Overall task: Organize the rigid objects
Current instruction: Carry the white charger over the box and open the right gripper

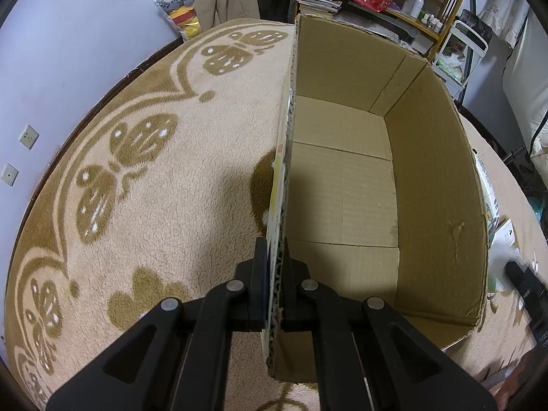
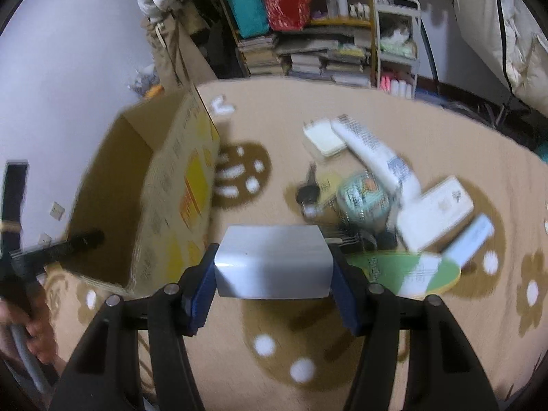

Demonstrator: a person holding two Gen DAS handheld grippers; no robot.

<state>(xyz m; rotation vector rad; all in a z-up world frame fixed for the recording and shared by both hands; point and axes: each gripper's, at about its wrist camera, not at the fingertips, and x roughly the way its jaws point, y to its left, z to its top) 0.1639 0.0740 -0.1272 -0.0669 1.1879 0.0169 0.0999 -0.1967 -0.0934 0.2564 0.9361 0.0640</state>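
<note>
My left gripper (image 1: 275, 274) is clamped tight on the near wall of the open brown cardboard box (image 1: 342, 185), one finger each side. My right gripper (image 2: 272, 270) has a plain white rectangular box (image 2: 274, 263) squeezed between its blue pads (image 2: 200, 294), cardboard box off to its left, clutter pile just ahead-right.

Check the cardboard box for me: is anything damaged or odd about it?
Slight wear only. The cardboard box has ragged, torn top edges and a crease in its right inner wall. It is empty; the left gripper pinches its near wall. Nothing spilled.
</note>
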